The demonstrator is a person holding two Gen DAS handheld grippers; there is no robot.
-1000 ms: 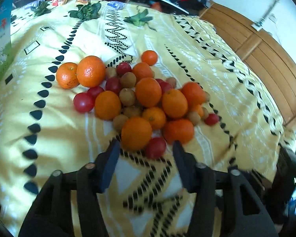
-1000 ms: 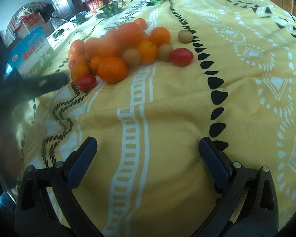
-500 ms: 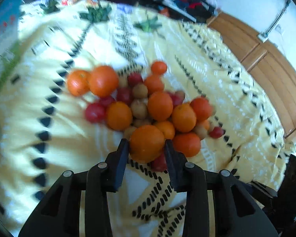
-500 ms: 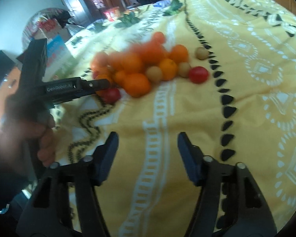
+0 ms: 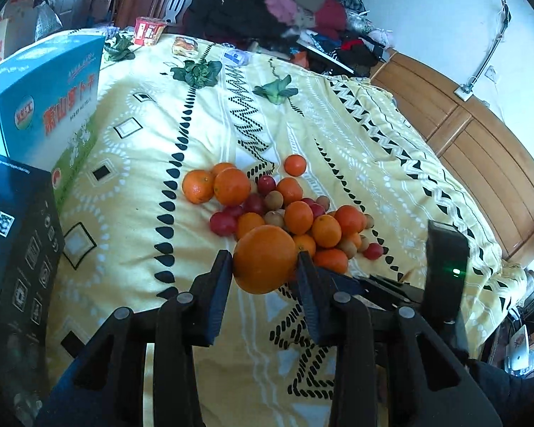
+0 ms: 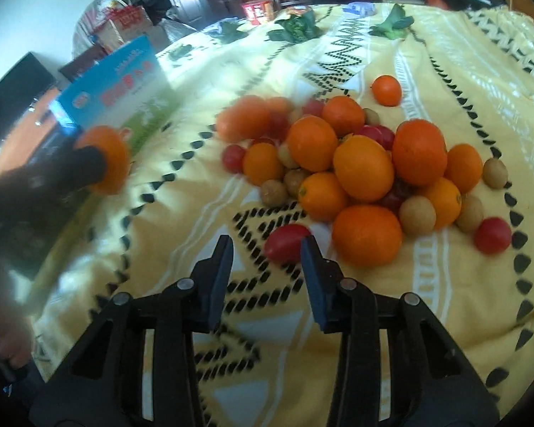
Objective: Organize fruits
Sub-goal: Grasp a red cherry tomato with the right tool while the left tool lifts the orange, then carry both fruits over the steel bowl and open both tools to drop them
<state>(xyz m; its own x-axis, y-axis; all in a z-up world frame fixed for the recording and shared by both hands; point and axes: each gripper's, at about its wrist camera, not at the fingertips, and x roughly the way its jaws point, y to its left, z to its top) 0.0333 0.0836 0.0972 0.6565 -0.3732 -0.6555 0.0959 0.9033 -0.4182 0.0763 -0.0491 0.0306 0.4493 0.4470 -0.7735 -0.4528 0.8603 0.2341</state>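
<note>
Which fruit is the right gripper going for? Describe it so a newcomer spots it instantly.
On the yellow patterned bedspread sits a fruit pile. At its near edge, just ahead of the right gripper, lies a small red tomato. It alone lies on the black dotted zigzag, left of the big front orange.

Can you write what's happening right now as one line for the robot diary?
left gripper: shut on orange, lifted | right gripper: open, closing by tomato | pile: on bedspread
</note>
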